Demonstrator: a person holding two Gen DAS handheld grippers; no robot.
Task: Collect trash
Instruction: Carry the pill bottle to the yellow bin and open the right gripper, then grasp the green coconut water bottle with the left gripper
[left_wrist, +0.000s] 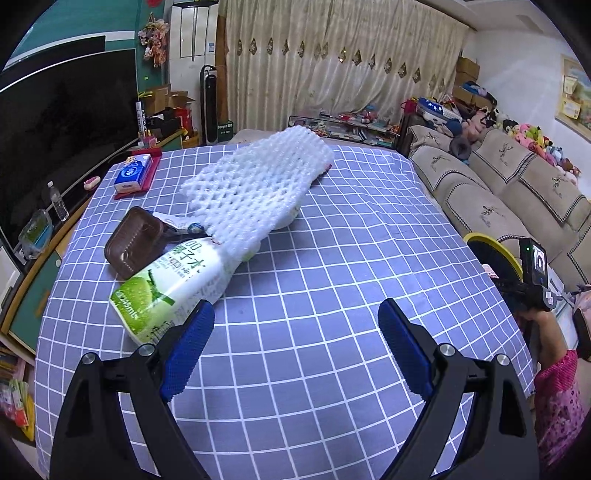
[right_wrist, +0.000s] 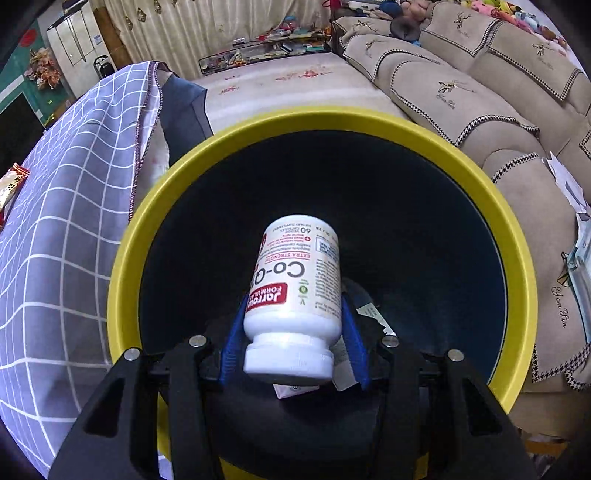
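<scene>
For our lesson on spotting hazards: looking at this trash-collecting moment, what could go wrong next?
1. The white supplement bottle hangs cap-up between the right gripper fingers over the yellow-rimmed bin; tilted, it might slip early.
2. The open left gripper sits beside the green-and-white drink carton; reaching could nudge the white foam net askew.

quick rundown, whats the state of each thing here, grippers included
left gripper: open, empty, over the table
right gripper: shut on the supplement bottle
supplement bottle: capped, held above the bin
bin: open-topped, paper scraps inside
drink carton: lying on its side
foam net: lying across the carton
brown tray: tilted
</scene>
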